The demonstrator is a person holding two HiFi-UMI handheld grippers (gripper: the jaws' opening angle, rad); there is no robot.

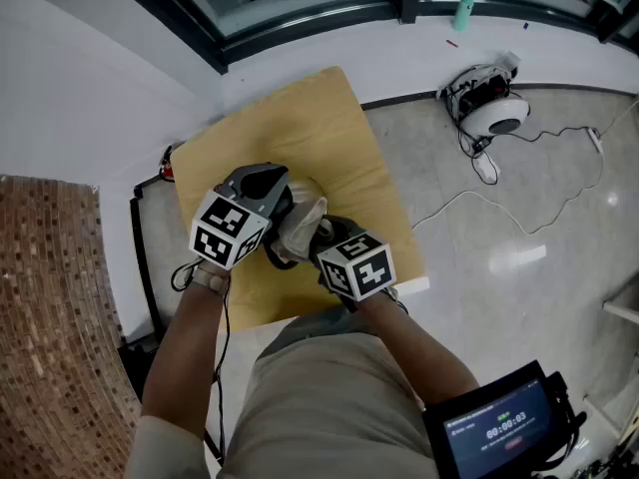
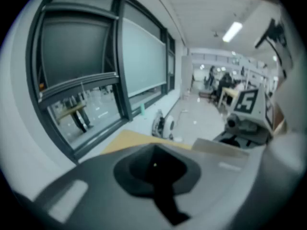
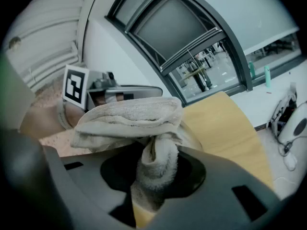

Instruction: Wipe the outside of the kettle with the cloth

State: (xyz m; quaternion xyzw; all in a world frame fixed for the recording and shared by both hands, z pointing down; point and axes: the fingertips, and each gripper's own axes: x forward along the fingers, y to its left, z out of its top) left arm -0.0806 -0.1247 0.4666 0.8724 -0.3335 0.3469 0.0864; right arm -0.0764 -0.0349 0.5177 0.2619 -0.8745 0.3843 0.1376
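While right claw pinches cloth, tabletop beyond

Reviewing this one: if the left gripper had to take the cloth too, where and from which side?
Probably the cloth's thick upper fold, coming from the left: it lies bunched and free, while the right gripper pinches the hanging tail.

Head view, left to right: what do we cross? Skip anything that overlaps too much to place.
brown mosaic surface → left gripper → cloth → right gripper → white round device on the floor, with its cable
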